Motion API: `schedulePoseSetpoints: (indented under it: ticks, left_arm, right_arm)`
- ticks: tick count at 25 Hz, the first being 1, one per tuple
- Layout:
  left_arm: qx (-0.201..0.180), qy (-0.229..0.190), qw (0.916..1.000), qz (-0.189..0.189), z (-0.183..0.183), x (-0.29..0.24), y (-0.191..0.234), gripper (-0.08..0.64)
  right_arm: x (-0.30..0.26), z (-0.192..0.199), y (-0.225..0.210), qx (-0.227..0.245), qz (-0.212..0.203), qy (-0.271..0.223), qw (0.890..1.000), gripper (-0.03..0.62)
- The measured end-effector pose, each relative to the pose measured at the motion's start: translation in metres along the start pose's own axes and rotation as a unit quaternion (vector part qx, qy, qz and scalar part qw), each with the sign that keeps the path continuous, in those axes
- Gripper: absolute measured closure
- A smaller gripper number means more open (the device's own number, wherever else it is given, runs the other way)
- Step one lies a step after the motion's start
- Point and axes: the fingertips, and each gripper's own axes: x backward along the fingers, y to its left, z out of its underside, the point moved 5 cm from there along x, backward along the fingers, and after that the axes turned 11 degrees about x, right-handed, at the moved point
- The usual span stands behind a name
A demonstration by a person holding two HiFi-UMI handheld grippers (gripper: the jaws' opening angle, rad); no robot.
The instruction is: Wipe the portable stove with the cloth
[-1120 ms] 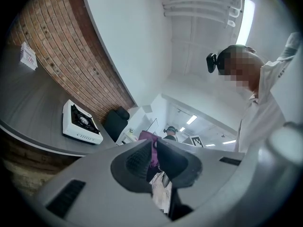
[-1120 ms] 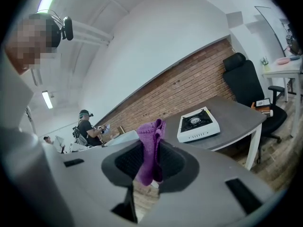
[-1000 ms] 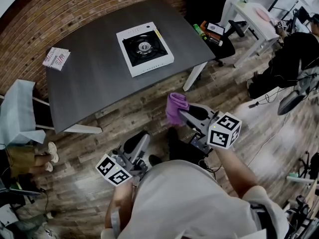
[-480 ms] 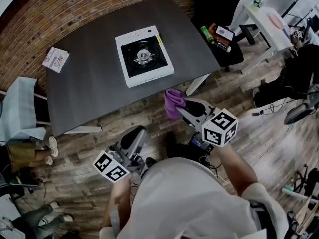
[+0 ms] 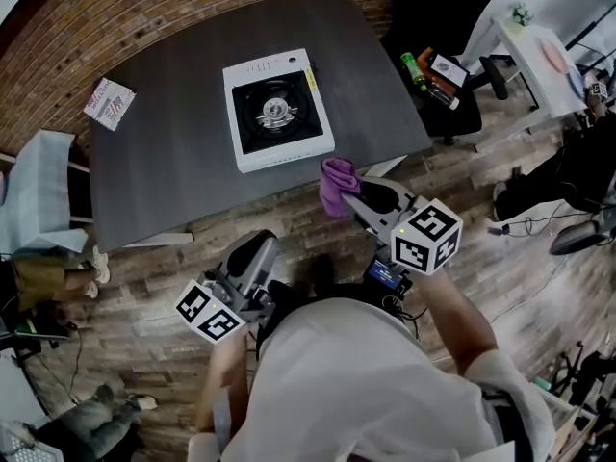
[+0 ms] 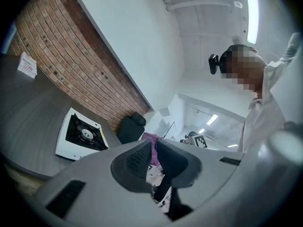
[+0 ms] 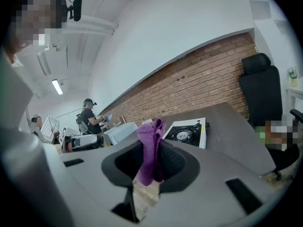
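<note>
The white portable stove (image 5: 279,109) with its black burner top sits on the dark grey table (image 5: 173,162), toward the right half. My right gripper (image 5: 351,193) is shut on a purple cloth (image 5: 337,181) and hangs just off the table's near edge, in front of the stove. In the right gripper view the cloth (image 7: 151,148) sticks up between the jaws of the right gripper (image 7: 154,162), with the stove (image 7: 189,132) beyond. My left gripper (image 5: 256,250) is lower, over the wooden floor, shut on nothing. The left gripper view shows the stove (image 6: 80,136) to its left.
A small printed packet (image 5: 108,101) lies on the table's far left corner. A black office chair (image 5: 433,12) holding bottles (image 5: 416,69) stands right of the table. A chair draped in pale fabric (image 5: 38,200) is at the left, and a white side table (image 5: 539,56) at far right.
The person has stepped toward the table. The right gripper with the cloth now sits at the table's near edge, closer to the stove. The left gripper has come along, still low.
</note>
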Motion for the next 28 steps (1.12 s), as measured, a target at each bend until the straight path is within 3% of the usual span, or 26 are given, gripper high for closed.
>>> schedulePoseSetpoints:
  ticks: [10,28]
  left_arm:
    - [0.009,-0.015,0.9998,-0.009,-0.028,0.004,0.039,0.518]
    - [0.036,0.040,0.9968,0.059,-0.152,0.010,0.169,0.518]
  right_arm:
    - [-0.045,-0.002,-0.010,-0.006,-0.007,0.034,0.999,0.500]
    - [-0.195,-0.049,-0.011,-0.009,0.064,0.086,0.994,0.500]
